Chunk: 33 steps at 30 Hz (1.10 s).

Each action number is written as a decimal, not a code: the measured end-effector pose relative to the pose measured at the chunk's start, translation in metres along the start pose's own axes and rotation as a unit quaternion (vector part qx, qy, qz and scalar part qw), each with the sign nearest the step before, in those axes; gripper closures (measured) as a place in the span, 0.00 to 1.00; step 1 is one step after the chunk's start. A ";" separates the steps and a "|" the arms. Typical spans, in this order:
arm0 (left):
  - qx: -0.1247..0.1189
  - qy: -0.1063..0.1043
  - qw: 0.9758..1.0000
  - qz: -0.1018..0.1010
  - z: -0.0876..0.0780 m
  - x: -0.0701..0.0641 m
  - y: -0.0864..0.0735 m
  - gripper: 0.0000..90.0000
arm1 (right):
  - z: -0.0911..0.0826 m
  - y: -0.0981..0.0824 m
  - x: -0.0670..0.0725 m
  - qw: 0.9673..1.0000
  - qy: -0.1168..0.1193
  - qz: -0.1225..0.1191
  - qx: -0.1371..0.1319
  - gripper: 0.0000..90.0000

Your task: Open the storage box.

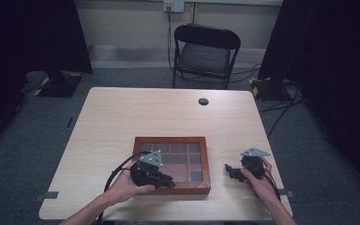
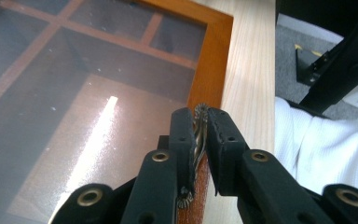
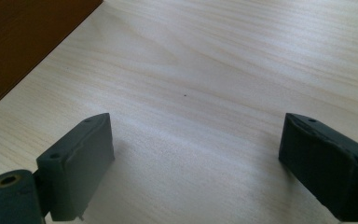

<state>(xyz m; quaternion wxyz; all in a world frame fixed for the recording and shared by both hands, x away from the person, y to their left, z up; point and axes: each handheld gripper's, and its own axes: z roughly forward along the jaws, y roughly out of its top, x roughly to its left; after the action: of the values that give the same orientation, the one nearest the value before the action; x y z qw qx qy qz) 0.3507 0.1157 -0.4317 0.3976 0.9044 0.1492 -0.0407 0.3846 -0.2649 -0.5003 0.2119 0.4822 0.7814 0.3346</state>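
Note:
A flat wooden box (image 1: 171, 140) with a glass lid divided into several panes lies on the table near its front edge. My left gripper (image 1: 168, 180) rests on the box's front rim. In the left gripper view my left gripper (image 2: 200, 126) is shut on a small ornate metal clasp (image 2: 198, 140) fixed to the wooden frame (image 2: 209, 70). To the right of the box my right gripper (image 1: 228, 169) sits low over the table, pointing left toward it. In the right gripper view my right gripper (image 3: 196, 154) stands open over bare wood, with the box's brown side (image 3: 23, 42) at upper left.
The light wooden table (image 1: 168, 112) has a dark cable hole (image 1: 203, 101) at its far middle. A black folding chair (image 1: 206, 49) stands behind the table. Cables trail on the grey floor at right. A white sleeve (image 2: 326, 149) is beyond the table edge.

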 end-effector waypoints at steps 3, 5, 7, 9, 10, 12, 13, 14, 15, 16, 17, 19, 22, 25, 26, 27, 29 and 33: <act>0.000 -0.002 1.000 -0.008 0.001 0.000 0.000 0.89 | 0.000 0.000 0.000 1.000 0.000 0.000 0.000 0.10; -0.004 0.001 1.000 -0.006 0.001 0.000 -0.001 0.89 | 0.000 0.000 0.000 1.000 -0.001 0.001 0.001 0.10; -0.011 0.001 1.000 -0.005 0.002 -0.001 -0.001 0.89 | 0.000 0.000 0.000 1.000 -0.001 0.001 0.001 0.10; -0.007 -0.002 1.000 0.002 0.002 -0.001 -0.001 0.87 | 0.000 0.000 0.000 1.000 0.000 0.001 0.001 0.10; -0.008 -0.001 1.000 0.004 0.002 -0.002 -0.001 0.85 | 0.000 0.000 0.000 1.000 0.000 0.000 0.000 0.10; -0.005 0.011 1.000 0.018 0.003 -0.004 0.000 0.86 | 0.000 0.000 0.000 1.000 0.000 0.001 0.001 0.10; 0.004 0.016 1.000 0.023 0.002 -0.004 0.000 0.89 | 0.000 0.000 0.000 1.000 0.000 0.000 0.000 0.10; -0.011 0.010 1.000 0.014 0.003 -0.003 -0.001 0.89 | 0.000 0.000 0.000 1.000 0.000 0.000 0.000 0.10; -0.003 0.009 1.000 0.012 0.002 -0.003 0.000 0.89 | 0.000 0.000 0.000 1.000 0.000 0.000 0.000 0.10; -0.002 0.009 1.000 0.014 0.002 -0.003 0.000 0.89 | 0.000 0.000 0.000 1.000 0.000 0.001 0.001 0.10; -0.010 0.008 1.000 0.012 0.003 -0.003 -0.001 0.90 | 0.000 0.000 0.000 1.000 0.000 0.000 0.000 0.10; -0.002 0.008 1.000 0.011 0.003 -0.003 0.001 0.90 | 0.000 0.000 0.000 1.000 0.000 0.001 0.001 0.10; -0.007 0.003 1.000 0.003 0.003 -0.001 0.000 0.91 | 0.000 0.000 0.000 1.000 0.000 0.000 0.000 0.10; 0.000 0.001 1.000 -0.002 0.002 0.000 0.001 0.91 | 0.000 0.000 0.000 1.000 0.000 0.000 0.000 0.10; 0.001 -0.002 1.000 -0.001 0.002 0.000 0.001 0.91 | 0.000 0.000 0.000 1.000 0.000 0.001 0.001 0.10; -0.011 -0.004 1.000 -0.007 0.003 0.000 0.000 0.91 | 0.000 0.000 0.000 1.000 0.000 0.000 0.000 0.10; -0.010 -0.007 1.000 -0.007 0.003 0.000 0.000 0.91 | 0.000 0.000 0.000 1.000 0.000 0.001 0.001 0.10; 0.001 -0.003 1.000 -0.005 0.001 0.000 0.002 0.91 | 0.000 0.000 0.000 1.000 0.000 0.000 0.000 0.10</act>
<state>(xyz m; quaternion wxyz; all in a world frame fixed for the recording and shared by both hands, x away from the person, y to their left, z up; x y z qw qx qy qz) 0.3514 0.1137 -0.4314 0.3972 0.9038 0.1526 -0.0457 0.3846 -0.2649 -0.5003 0.2118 0.4823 0.7814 0.3346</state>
